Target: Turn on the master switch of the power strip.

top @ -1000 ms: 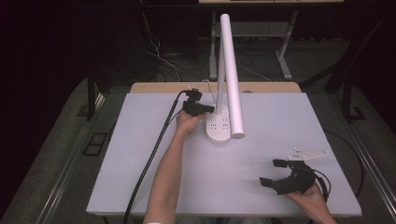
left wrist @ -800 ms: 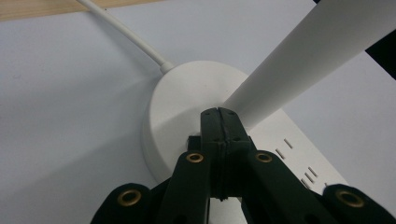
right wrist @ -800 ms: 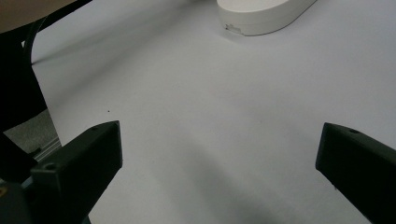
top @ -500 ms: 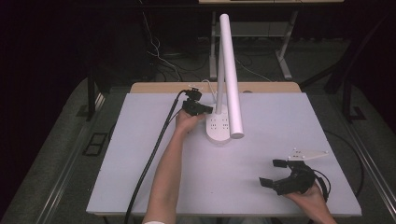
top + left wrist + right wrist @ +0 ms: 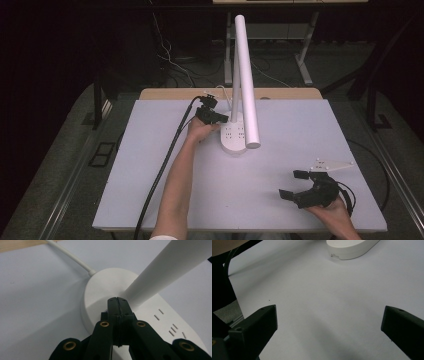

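at the far middle of the white table (image 5: 150,165), the left tool (image 5: 220,119), jaws closed together and gripping nothing, presses its tips on the base of a white desk lamp (image 5: 234,137), whose tilted tube leans over it. the right tool (image 5: 292,184) rests open near the table's front right, well apart.

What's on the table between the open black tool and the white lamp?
Nothing. In the high view, bare table separates the right tool from the lamp base.

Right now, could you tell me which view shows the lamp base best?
The left gripper view: the lamp base is close, with its sockets. The high view shows it small and whole; the right gripper view catches one edge.
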A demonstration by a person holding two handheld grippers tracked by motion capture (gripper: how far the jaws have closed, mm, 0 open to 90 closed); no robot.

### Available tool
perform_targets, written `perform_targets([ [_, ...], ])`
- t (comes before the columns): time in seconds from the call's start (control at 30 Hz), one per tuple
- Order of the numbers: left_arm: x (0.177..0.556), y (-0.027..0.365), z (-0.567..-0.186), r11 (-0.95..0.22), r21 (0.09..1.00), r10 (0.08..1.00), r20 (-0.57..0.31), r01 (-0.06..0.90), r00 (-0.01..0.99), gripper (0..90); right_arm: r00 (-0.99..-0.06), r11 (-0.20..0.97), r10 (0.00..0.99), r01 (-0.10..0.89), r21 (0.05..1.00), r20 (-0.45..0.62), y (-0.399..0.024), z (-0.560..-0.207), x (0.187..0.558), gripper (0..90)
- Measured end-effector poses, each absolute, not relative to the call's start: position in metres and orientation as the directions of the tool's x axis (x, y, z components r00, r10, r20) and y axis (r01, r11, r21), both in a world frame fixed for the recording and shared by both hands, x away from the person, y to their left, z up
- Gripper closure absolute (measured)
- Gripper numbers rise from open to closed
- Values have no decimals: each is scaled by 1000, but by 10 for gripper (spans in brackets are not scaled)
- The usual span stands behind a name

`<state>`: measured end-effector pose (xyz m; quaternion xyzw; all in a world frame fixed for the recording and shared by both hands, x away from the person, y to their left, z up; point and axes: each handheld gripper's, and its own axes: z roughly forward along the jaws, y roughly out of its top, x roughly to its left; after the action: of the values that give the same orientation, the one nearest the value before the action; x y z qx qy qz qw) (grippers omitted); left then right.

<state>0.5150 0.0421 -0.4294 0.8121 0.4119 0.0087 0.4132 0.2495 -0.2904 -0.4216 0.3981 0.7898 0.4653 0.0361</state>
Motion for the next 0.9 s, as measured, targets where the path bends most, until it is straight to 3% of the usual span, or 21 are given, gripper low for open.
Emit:
perform_targets([
  [0.4, 514, 42, -429, -266, 674, 691, -365, 689, 624, 900, -680, 251, 664, 593, 765, 310, -292, -421, 250, 0],
  [0.5, 513, 42, -427, -314, 685, 686, -315, 658, 655, 900, -680, 249, 666, 592, 766, 309, -292, -421, 250, 0],
  [0.9, 509, 43, -425, -340, 703, 670, -285, 625, 685, 900, -678, 246, 666, 593, 767, 310, -292, -422, 250, 0],
])
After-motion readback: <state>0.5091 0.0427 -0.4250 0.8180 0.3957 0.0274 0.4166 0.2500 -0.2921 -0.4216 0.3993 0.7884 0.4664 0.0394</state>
